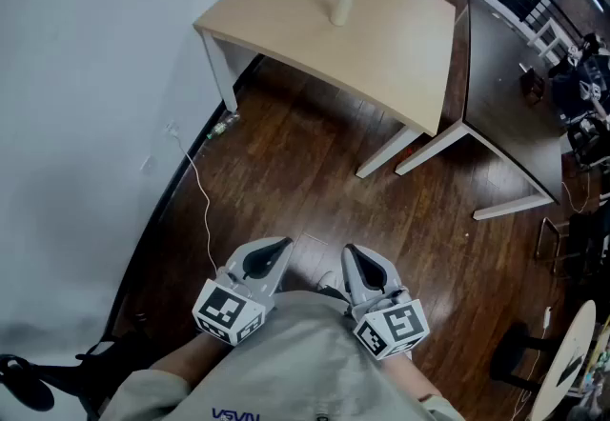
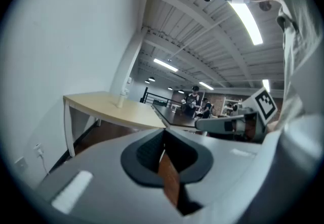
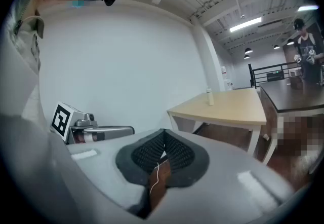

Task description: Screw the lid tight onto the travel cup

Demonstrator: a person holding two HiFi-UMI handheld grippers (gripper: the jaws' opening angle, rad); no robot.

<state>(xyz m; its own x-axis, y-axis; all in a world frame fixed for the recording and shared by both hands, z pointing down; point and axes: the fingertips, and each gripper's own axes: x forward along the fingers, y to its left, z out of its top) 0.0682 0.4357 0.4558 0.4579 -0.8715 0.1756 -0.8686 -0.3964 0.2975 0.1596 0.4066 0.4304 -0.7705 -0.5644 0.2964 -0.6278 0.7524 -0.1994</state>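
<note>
The beige travel cup [image 1: 343, 2] stands upright, lid on top, on the light wooden table [image 1: 381, 48] far ahead of me. Both grippers are held close to my body, well short of the table. My left gripper [image 1: 276, 247] is shut with nothing between its jaws, and my right gripper [image 1: 352, 253] is shut and empty beside it. In the left gripper view the cup [image 2: 122, 99] is small on the table [image 2: 109, 110] beyond the closed jaws of the left gripper [image 2: 163, 143]. The right gripper view shows the cup [image 3: 209, 98] past the right gripper [image 3: 162, 143].
A dark table [image 1: 505, 76] adjoins the light one on the right. A white wall [image 1: 86, 124] runs along the left, with a white cable [image 1: 204, 205] on the dark wood floor [image 1: 315, 190]. Black chairs and gear [image 1: 581, 95] sit far right. People stand in the distance [image 2: 194, 100].
</note>
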